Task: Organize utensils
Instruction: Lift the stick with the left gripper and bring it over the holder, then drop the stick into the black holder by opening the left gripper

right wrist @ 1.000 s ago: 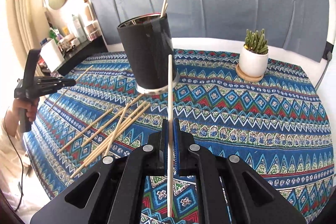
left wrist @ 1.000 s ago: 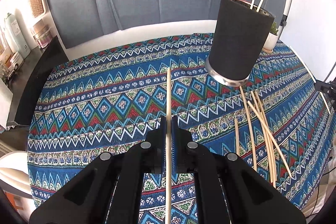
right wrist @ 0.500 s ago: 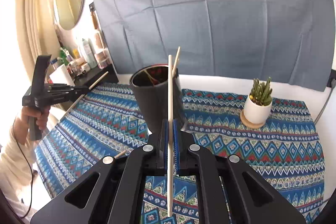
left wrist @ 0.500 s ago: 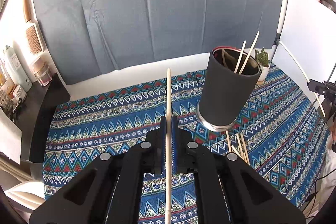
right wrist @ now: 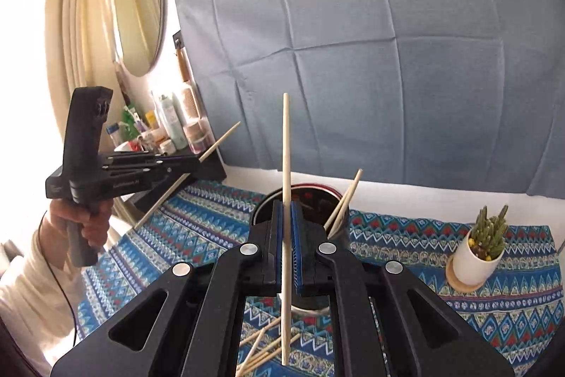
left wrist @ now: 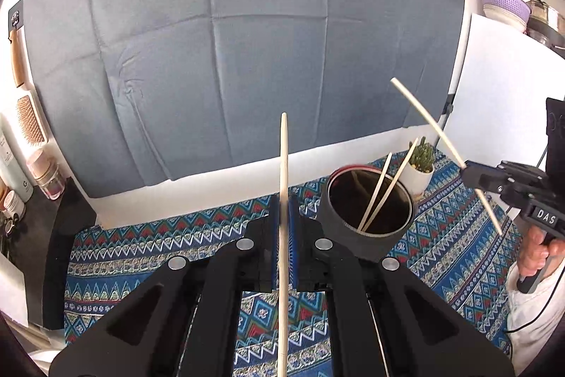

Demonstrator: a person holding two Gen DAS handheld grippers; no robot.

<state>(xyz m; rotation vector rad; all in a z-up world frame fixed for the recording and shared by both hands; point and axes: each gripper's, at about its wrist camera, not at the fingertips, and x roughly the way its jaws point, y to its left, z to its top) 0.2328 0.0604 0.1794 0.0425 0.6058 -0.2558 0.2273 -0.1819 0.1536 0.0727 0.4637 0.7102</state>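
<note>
My left gripper is shut on a wooden chopstick that points up and forward, raised above the table left of the black cup. The cup holds two chopsticks. My right gripper is shut on another chopstick, just in front of the same cup. Each gripper shows in the other view, the right one and the left one, both holding their sticks. Loose chopsticks lie on the cloth below my right gripper.
A patterned blue tablecloth covers the table. A small cactus in a white pot stands at the right. A black shelf with bottles is at the left. A grey curtain hangs behind.
Both grippers have lifted and tilted upward with their chopsticks. The cup now appears lower, and I see into its mouth. The right gripper has come closer to the cup.
</note>
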